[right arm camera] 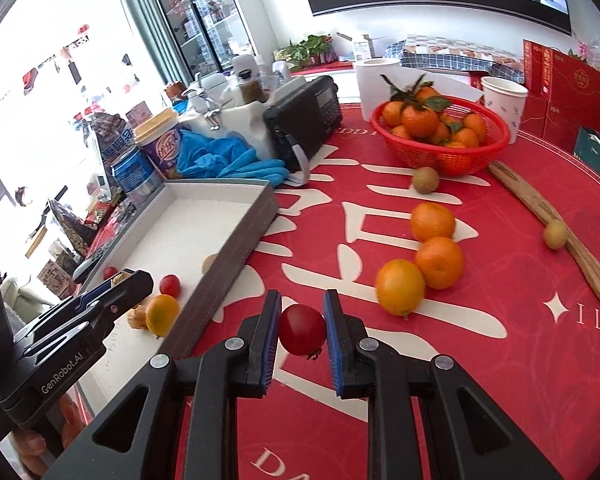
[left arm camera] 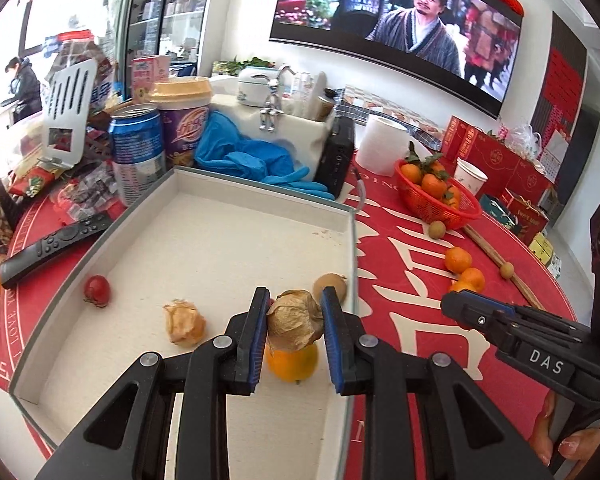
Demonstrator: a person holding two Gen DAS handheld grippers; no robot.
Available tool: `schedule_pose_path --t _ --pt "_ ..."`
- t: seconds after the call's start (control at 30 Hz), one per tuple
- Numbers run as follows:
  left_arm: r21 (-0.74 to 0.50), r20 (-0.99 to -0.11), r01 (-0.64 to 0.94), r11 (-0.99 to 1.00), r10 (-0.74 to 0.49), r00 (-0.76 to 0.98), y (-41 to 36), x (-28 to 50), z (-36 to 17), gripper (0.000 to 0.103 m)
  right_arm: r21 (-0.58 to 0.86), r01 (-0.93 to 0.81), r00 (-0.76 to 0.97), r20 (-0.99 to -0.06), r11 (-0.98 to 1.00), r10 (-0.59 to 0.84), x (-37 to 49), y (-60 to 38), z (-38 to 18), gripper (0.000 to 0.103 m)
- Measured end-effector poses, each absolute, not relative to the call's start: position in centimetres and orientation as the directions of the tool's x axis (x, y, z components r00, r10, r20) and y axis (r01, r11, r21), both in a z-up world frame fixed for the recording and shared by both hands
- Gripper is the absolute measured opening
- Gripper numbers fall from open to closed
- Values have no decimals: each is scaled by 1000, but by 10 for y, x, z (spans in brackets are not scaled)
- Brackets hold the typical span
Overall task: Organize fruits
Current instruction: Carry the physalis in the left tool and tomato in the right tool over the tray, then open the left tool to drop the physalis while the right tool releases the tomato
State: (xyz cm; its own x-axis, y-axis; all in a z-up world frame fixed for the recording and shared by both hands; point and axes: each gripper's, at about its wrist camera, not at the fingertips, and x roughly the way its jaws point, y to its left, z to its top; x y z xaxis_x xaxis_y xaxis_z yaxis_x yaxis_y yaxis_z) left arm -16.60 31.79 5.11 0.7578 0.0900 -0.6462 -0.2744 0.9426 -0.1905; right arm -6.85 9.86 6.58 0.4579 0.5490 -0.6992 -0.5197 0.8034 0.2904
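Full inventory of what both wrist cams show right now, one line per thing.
tray: 1, white inside, grey rim, on the red tablecloth
husked fruit: 2, tan; one in left tool, one loose in tray
cherry tomato: 3 seen, red; one in right tool, two in tray
small orange fruit: 1, in tray under left tool
loose oranges: 3, on cloth right of tray
red basket: 1, holding leafy oranges
small brown-green fruits: 3; two on cloth, one in tray
blue gloves: behind tray
remote: 1, black, left of tray
can: 1, blue, behind tray
left tool: shut on husked fruit
right tool: shut on cherry tomato
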Motion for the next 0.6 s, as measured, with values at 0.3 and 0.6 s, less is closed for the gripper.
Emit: schedule_pose_path --t 0.3,0.6 --pt "-218 -684 -397 891 151 714 361 -180 36 28 326 -607 359 -701 725 616 -64 176 65 23" --pt "-200 -722 -433 879 167 672 377 -184 20 32 250 -625 336 -770 740 543 -54 225 39 23"
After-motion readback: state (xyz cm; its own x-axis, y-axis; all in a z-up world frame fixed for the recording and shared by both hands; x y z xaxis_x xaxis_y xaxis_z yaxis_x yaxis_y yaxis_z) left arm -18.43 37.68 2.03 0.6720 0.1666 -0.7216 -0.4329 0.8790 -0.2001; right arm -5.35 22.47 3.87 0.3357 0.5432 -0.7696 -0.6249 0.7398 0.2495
